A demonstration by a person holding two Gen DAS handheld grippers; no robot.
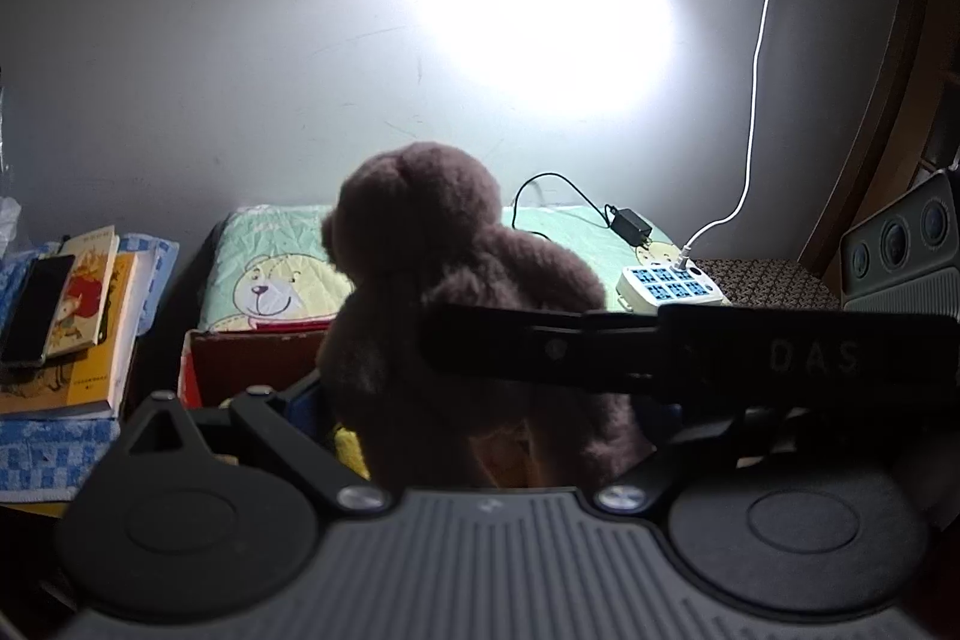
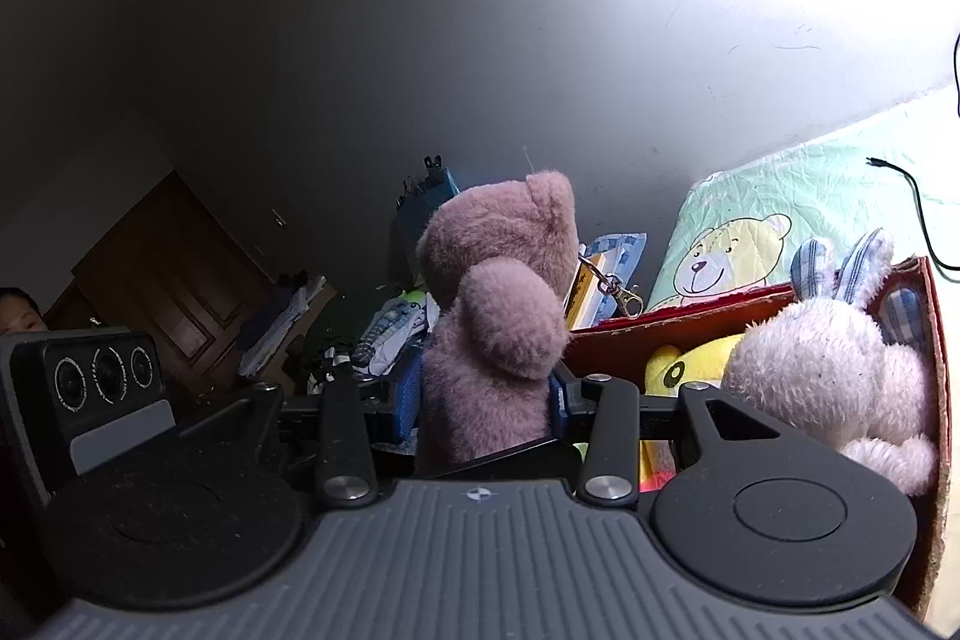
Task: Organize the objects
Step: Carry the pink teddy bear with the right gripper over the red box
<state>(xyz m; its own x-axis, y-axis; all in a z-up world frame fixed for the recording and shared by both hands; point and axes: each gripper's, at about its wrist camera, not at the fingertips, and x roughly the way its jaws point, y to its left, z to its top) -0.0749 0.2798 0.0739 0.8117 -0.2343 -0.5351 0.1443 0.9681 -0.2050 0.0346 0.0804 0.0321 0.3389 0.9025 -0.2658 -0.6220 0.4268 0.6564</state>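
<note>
Now clamped in the right gripper: brown teddy bear, upright, just left of red cardboard box holding white bunny and yellow toy. Left gripper close around the bear's lower body, grip impossible to tell. "DAS" readable on black bar. Books stacked left, titles illegible.

Books: stacked on blue checked cloth, far left.
Phone: dark, lying on the top book.
Power strip: white, blue sockets, white cable plugged in.
Charger: black, on the green bear-print pillow.
Door: brown wood, far left.
</note>
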